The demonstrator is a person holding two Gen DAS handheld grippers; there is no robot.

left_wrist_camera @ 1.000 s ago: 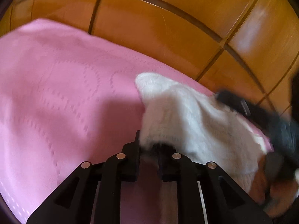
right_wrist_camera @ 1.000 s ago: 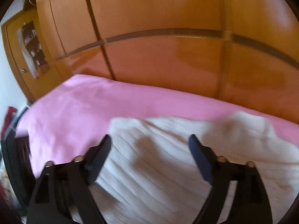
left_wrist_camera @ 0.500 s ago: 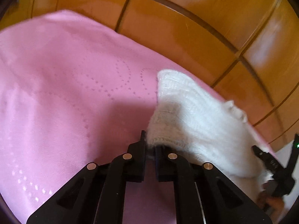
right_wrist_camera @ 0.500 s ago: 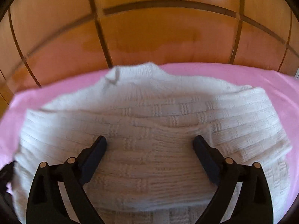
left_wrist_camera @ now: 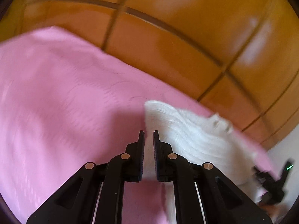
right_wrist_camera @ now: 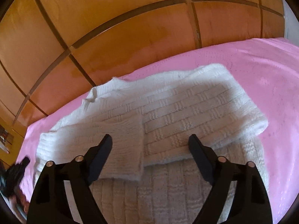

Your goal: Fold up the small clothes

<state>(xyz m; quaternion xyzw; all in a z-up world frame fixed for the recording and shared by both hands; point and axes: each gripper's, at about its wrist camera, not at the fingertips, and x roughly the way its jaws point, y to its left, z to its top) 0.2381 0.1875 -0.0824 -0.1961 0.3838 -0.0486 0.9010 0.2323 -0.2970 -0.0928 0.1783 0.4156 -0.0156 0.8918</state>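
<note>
Left tool (left_wrist_camera: 149, 136) pinched nearly closed; right tool (right_wrist_camera: 150, 141) spread wide, just narrowing.

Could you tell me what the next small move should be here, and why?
Probably lower the open right gripper onto the white knit sweater and grip its near edge. The left gripper already pinches one edge over the pink bedspread, and the sweater looks only half folded.

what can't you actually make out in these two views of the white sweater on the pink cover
- Left wrist view: motion blur softens the white sweater; whether the left gripper pinches its edge is unclear.
- Right wrist view: the sweater's near hem is cut off by the bottom edge, behind the open right gripper.
- Pink cover: its extent runs out of frame.
</note>
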